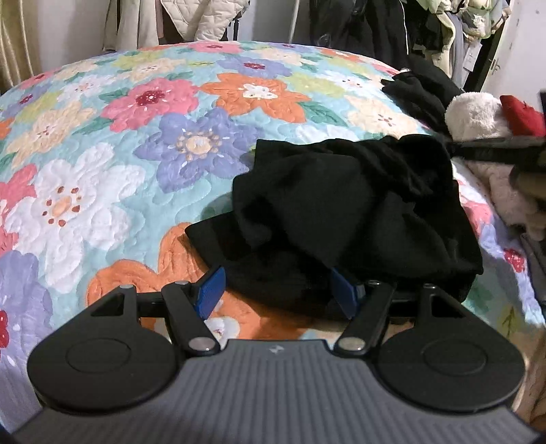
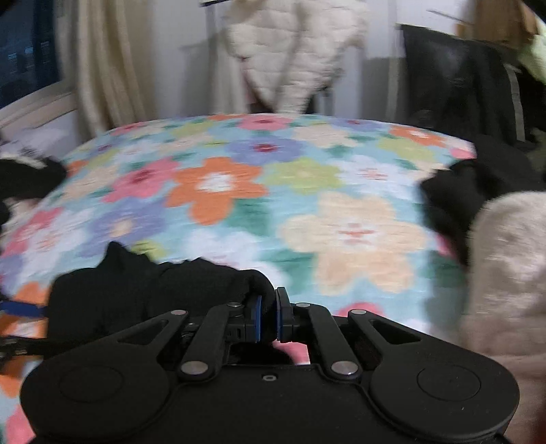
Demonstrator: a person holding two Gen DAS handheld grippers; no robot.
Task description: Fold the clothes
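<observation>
A crumpled black garment (image 1: 344, 211) lies on the flowered quilt (image 1: 136, 143) just ahead of my left gripper (image 1: 278, 290). The left gripper is open, its blue pads (image 1: 210, 288) spread wide around the garment's near edge. In the right wrist view the same black garment (image 2: 150, 290) hangs to the left of my right gripper (image 2: 268, 316), which is shut on a fold of its cloth. The right gripper's dark arm (image 1: 494, 150) reaches in at the right edge of the left wrist view. The right wrist view is blurred.
Another black garment (image 1: 419, 88) lies at the quilt's far right, beside a white plush toy (image 1: 477, 116) with a red part. A fluffy cream item (image 2: 508, 273) sits at the right. Coats and jackets (image 1: 218, 17) hang behind the bed.
</observation>
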